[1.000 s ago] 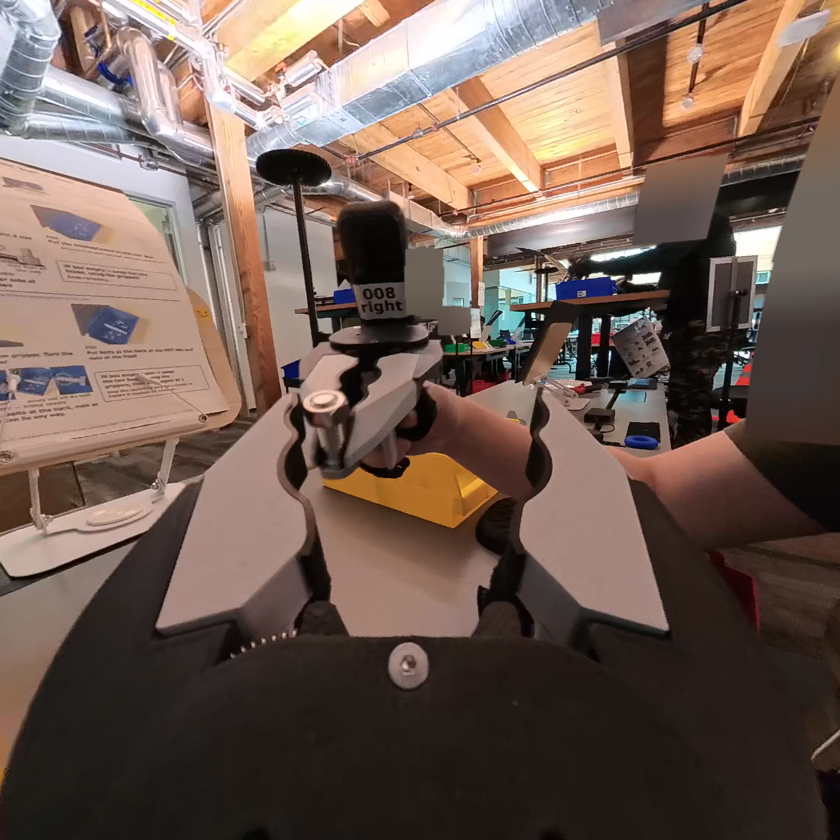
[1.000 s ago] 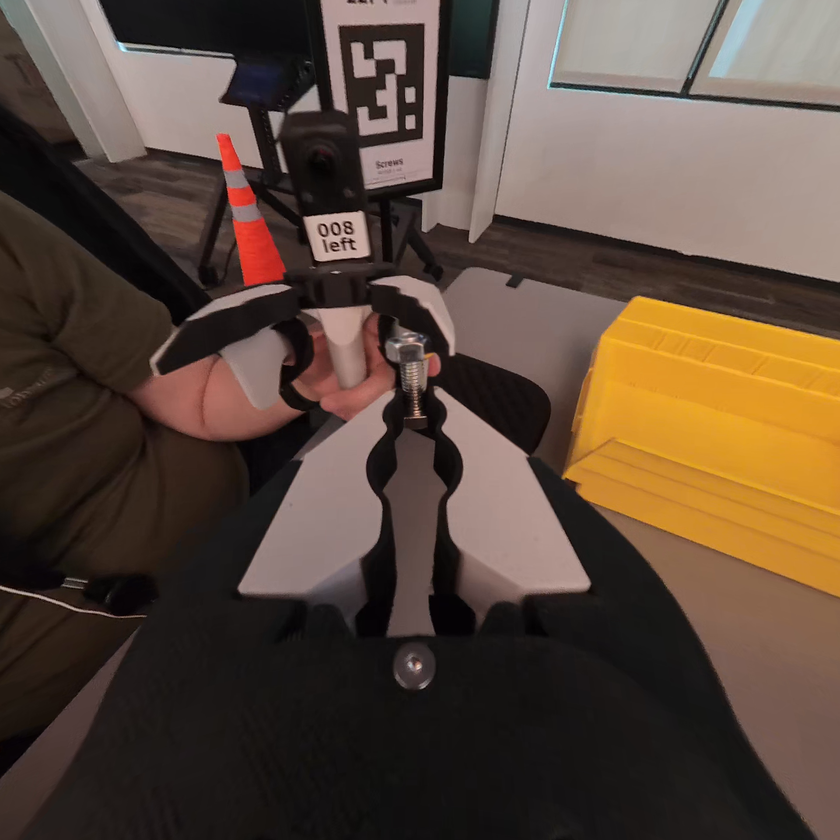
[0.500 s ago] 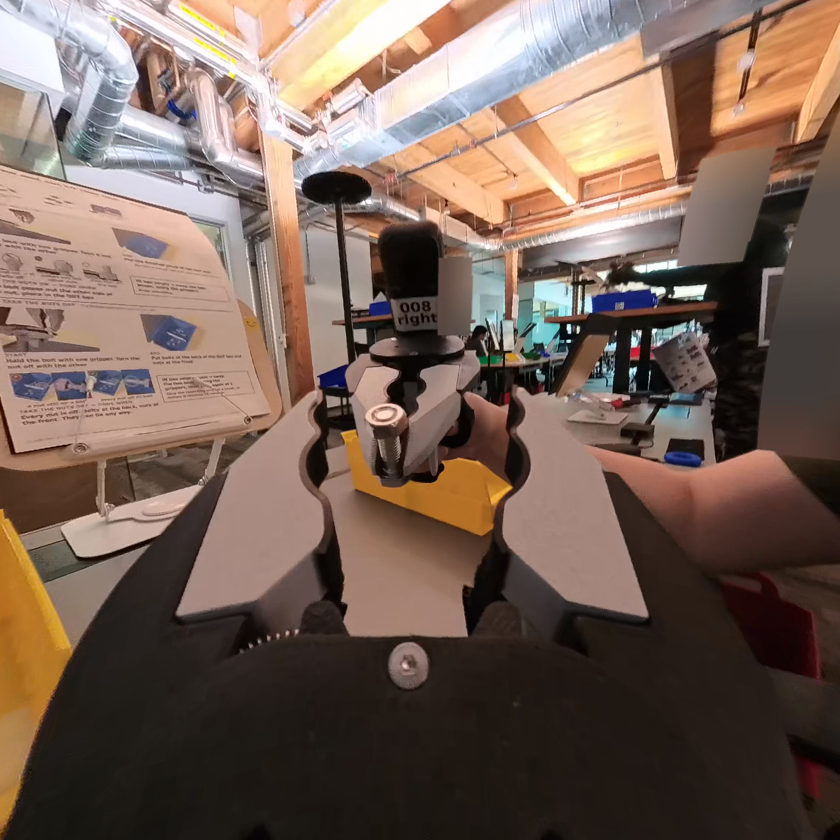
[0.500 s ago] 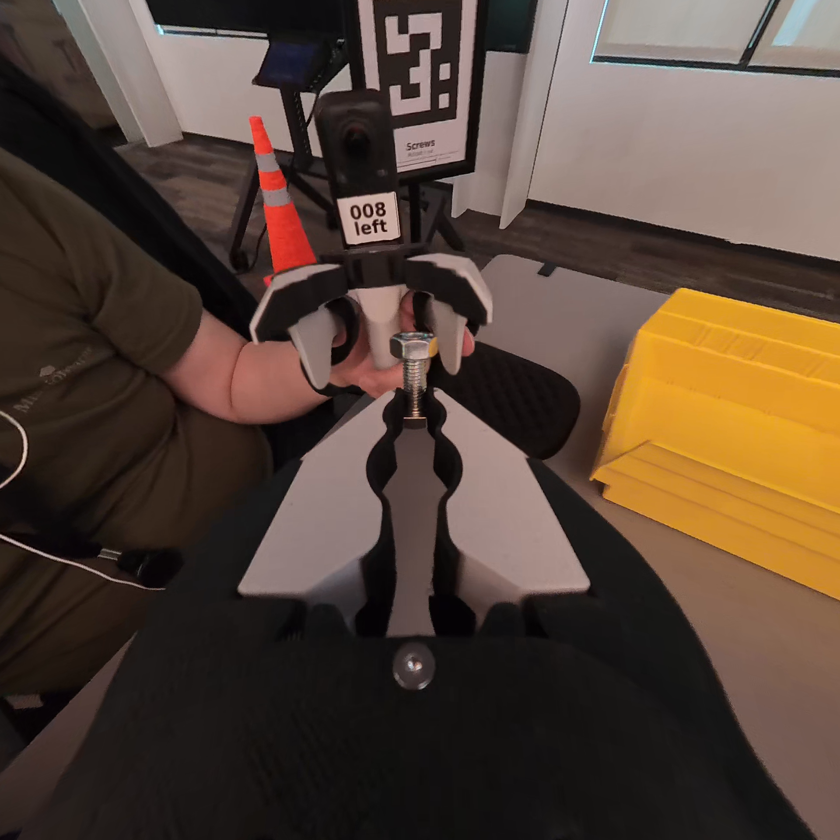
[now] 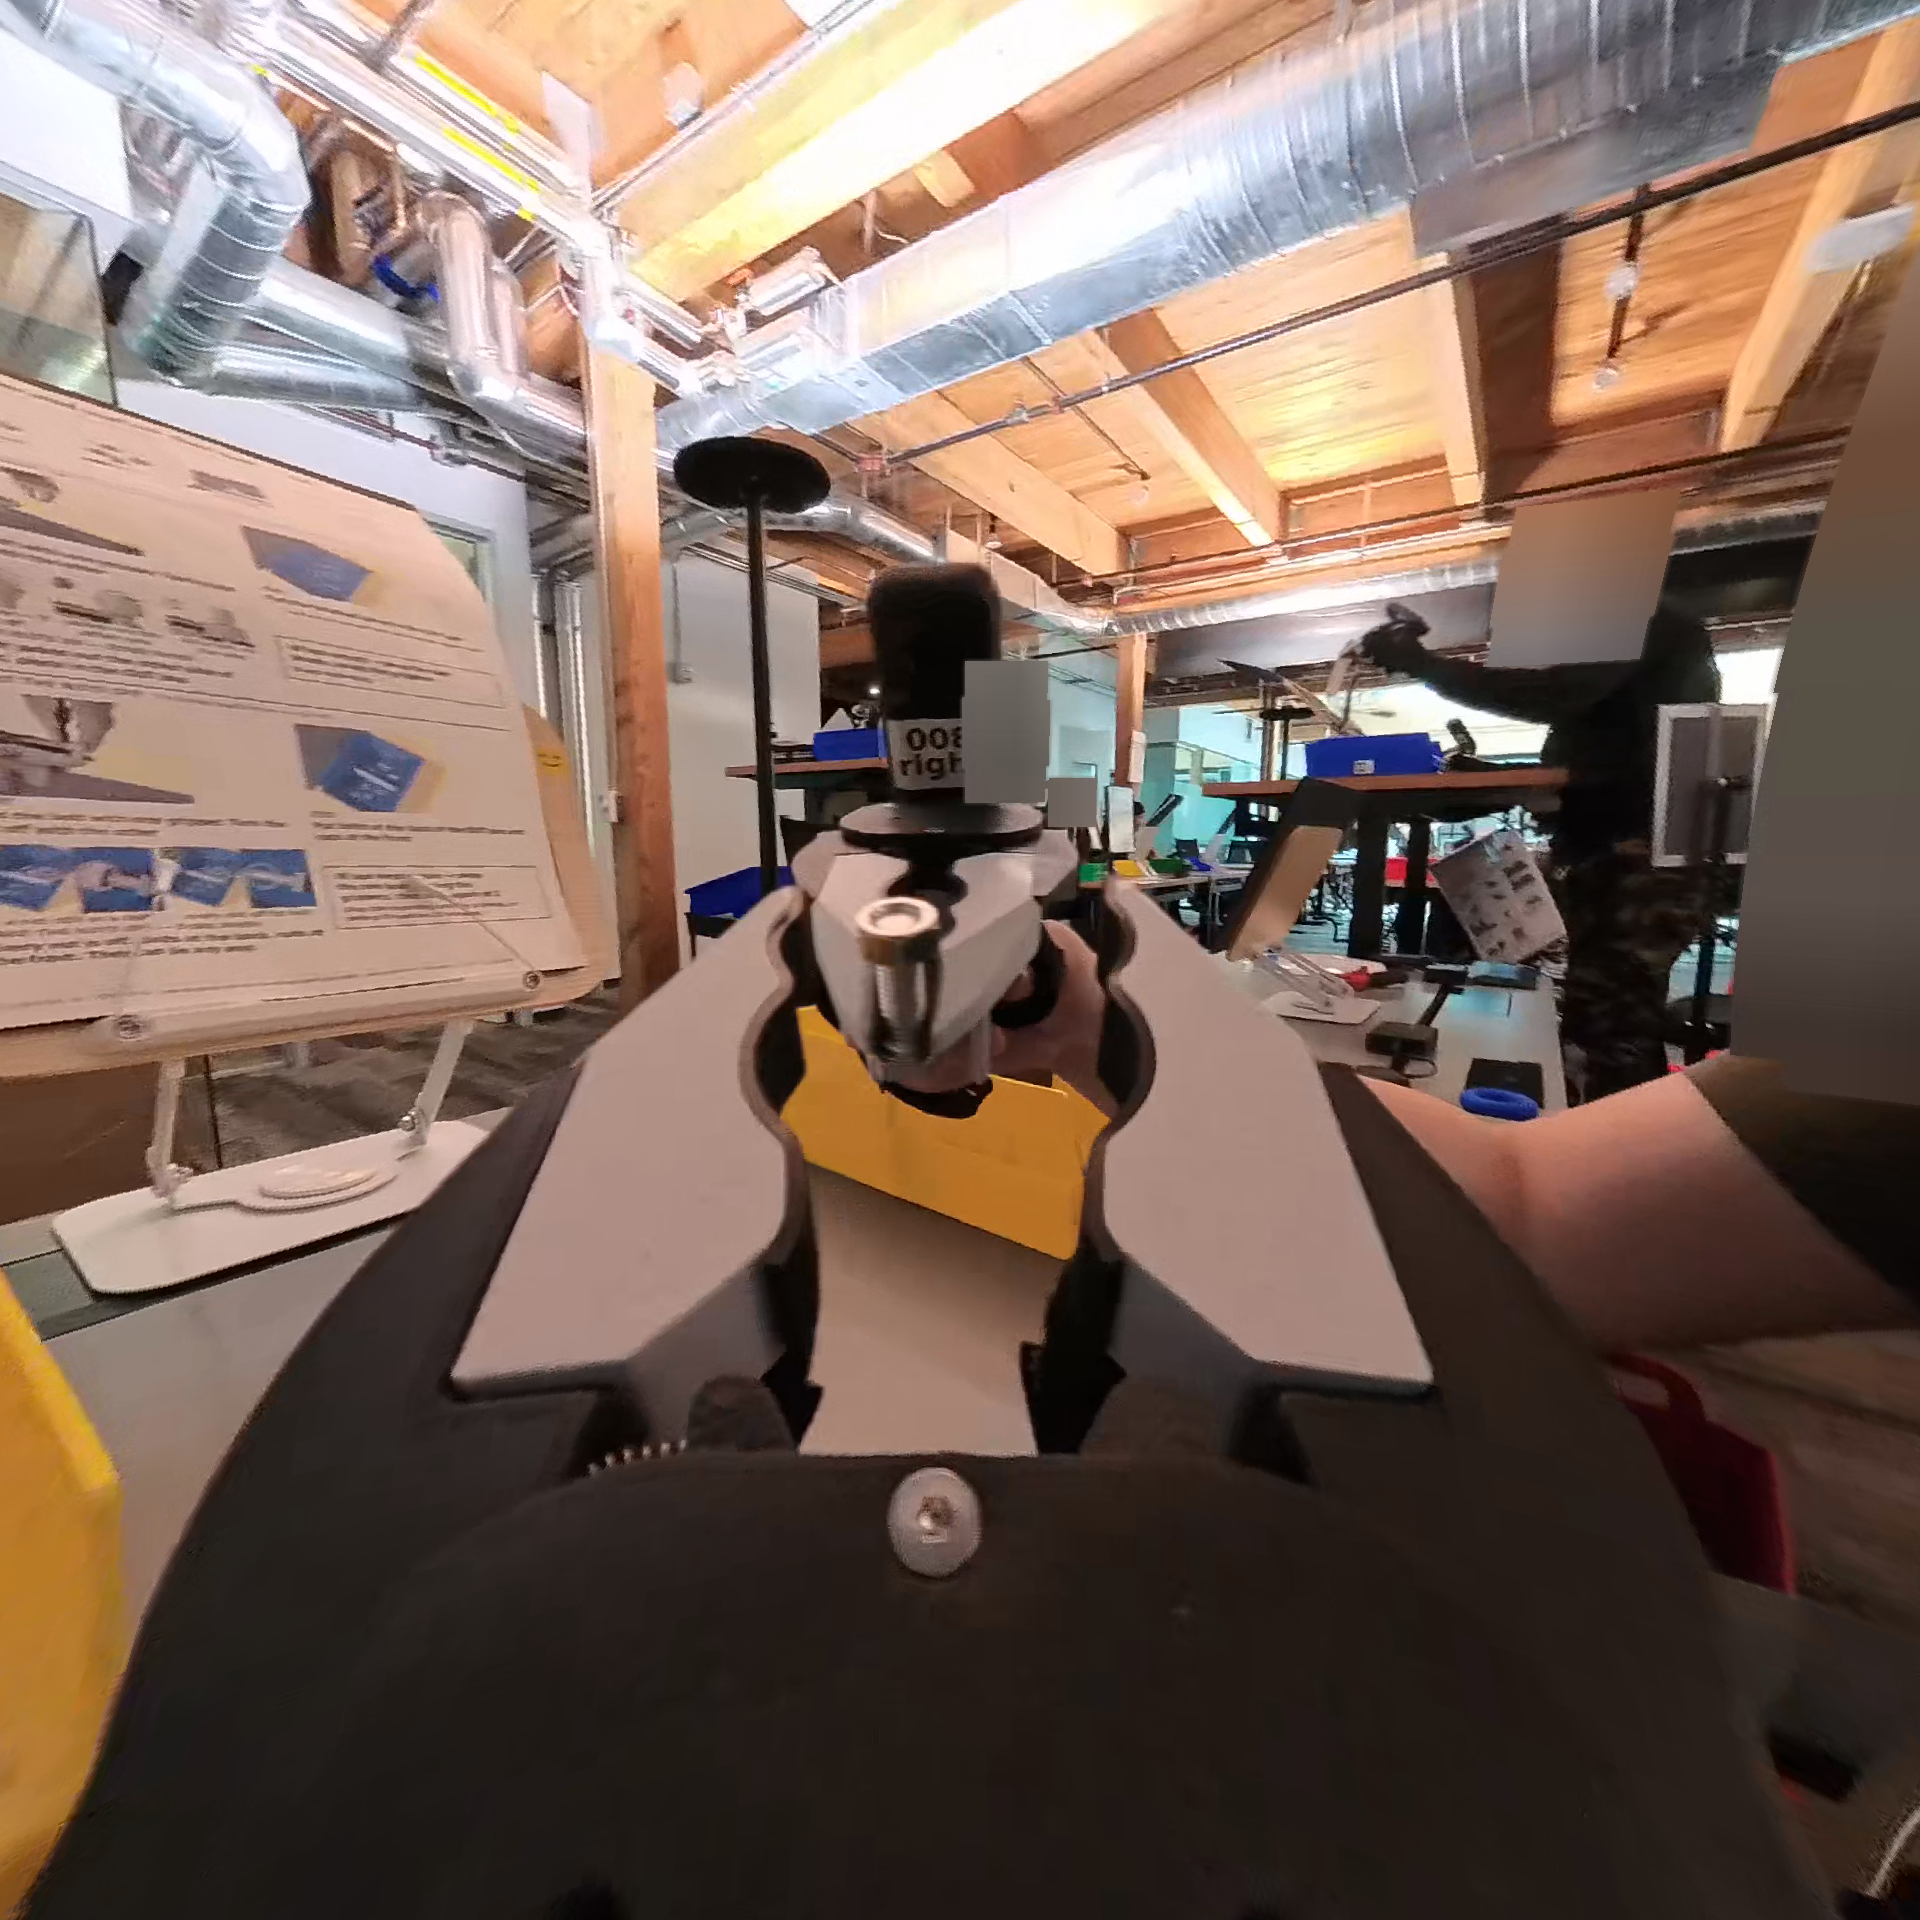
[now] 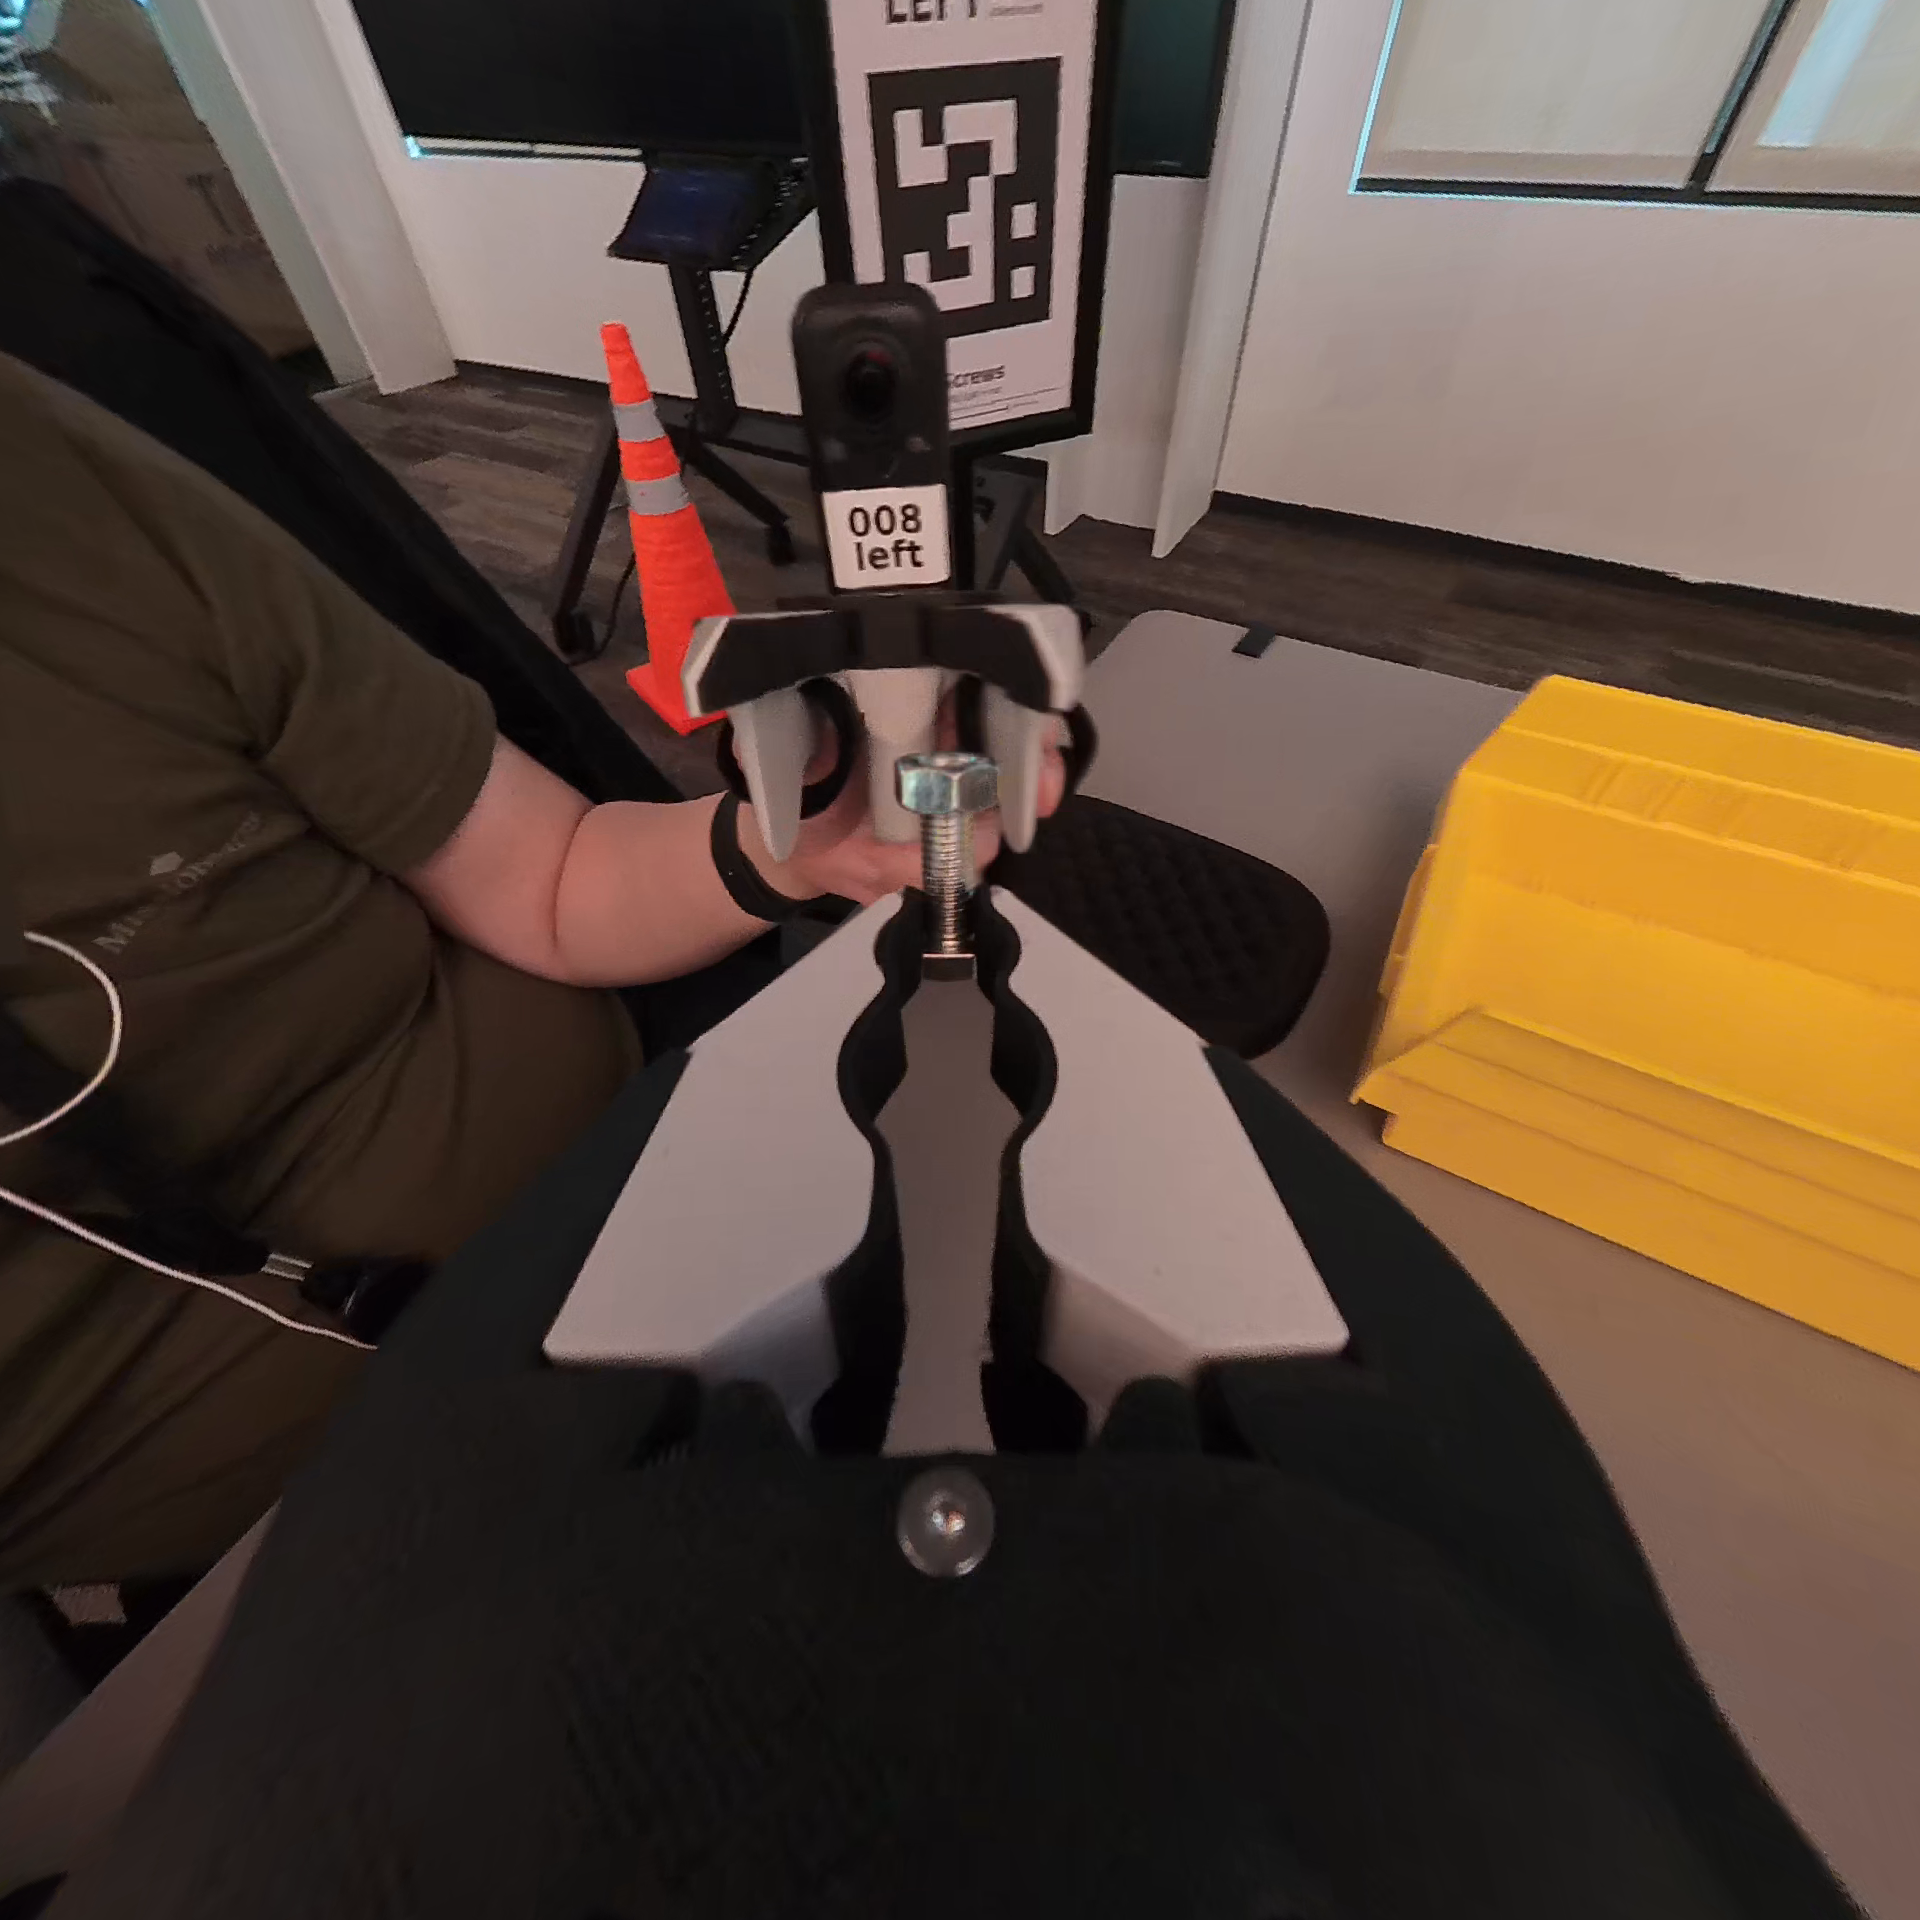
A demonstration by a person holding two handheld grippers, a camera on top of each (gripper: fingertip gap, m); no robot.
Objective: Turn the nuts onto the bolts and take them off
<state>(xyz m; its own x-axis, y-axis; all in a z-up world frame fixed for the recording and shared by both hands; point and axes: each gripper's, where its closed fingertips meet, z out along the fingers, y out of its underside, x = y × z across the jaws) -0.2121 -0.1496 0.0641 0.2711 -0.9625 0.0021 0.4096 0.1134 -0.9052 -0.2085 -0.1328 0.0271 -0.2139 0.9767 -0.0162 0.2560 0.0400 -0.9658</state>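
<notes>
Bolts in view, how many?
1: the bolt stands upright, clamped at the right gripper tips, before the open left gripper. Others may be hidden inside the yellow bin.

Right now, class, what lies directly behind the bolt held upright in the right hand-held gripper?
Behind the bolt is the open left hand-held gripper and the hand holding it. The bolt's lower end is hidden between the right hand-held gripper fingers.

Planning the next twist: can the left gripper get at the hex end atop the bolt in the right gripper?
Probably yes: the left gripper is open and faces the bolt, whose hex end stands clear above the right gripper's shut fingertips, nothing between.
</notes>
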